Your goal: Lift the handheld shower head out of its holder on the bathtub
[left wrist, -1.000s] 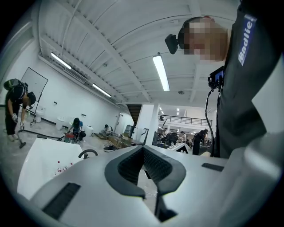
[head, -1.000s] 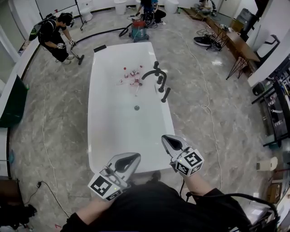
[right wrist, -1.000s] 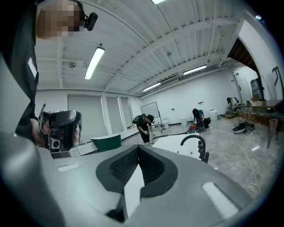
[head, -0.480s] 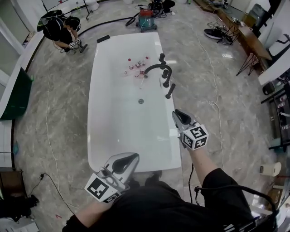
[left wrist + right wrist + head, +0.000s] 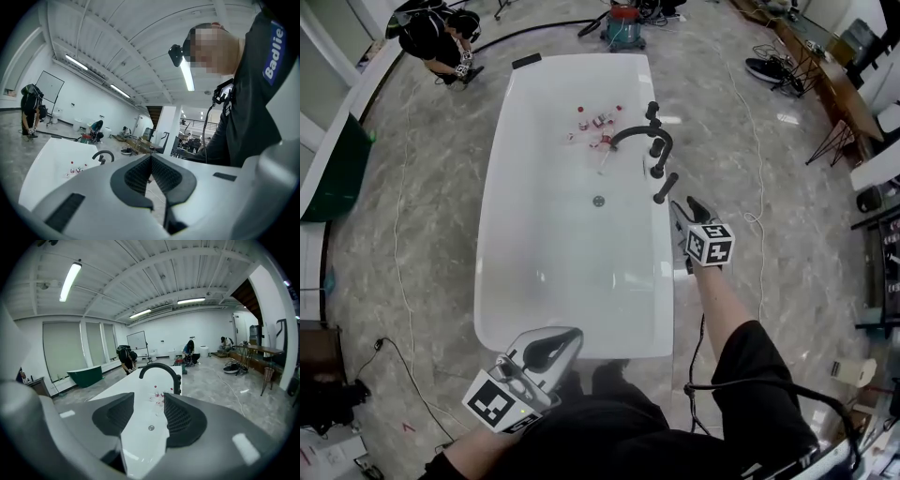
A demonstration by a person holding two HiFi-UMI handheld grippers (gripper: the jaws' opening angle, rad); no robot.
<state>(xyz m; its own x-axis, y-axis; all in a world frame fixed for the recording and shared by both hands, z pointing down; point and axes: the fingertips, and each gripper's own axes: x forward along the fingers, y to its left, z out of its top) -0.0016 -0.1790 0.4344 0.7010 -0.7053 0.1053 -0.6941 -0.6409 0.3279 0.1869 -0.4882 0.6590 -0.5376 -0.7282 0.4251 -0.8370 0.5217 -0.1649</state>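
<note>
Mostly bare, the white bathtub (image 5: 502,216) holds red-and-white bits (image 5: 595,120) too small to identify. On its right rim, beside the black faucet (image 5: 633,134), the handheld shower head (image 5: 666,187) sits slanted, its long axis roughly along the rim. Near it, the right gripper (image 5: 689,208) has just been opening its jaws, with nothing between them. The left gripper (image 5: 562,342) is clenched and empty. A sleeve (image 5: 274,56) reads "Badlie".

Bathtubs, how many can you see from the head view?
2. The white bathtub fills the middle; the dark green bathtub stands at the left edge, partly cut off. More may be hidden.
</note>
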